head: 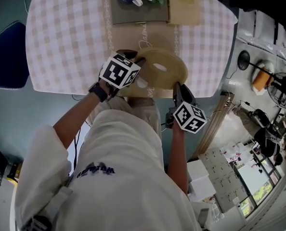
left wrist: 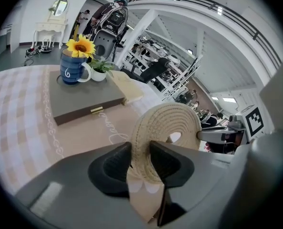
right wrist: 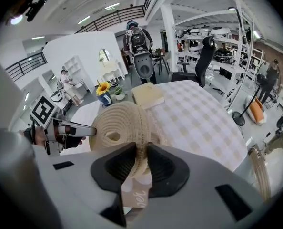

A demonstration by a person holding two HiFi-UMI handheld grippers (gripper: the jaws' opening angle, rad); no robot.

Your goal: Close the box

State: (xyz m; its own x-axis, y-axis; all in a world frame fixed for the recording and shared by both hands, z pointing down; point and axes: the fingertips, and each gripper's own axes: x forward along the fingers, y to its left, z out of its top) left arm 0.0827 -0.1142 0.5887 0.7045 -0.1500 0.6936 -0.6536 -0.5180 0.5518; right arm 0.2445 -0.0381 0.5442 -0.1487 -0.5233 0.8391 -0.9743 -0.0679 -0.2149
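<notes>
- The left gripper (head: 139,61) is pointed forward and down, with its 2 jaws clamped on the left rim of the woven lid (head: 164,67).
- The right gripper (head: 178,87) is angled steeply down, with its 2 jaws clamped on the lid's right rim.

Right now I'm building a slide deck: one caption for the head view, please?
Left gripper and right gripper grip a woven straw disc over the checked table.
</notes>
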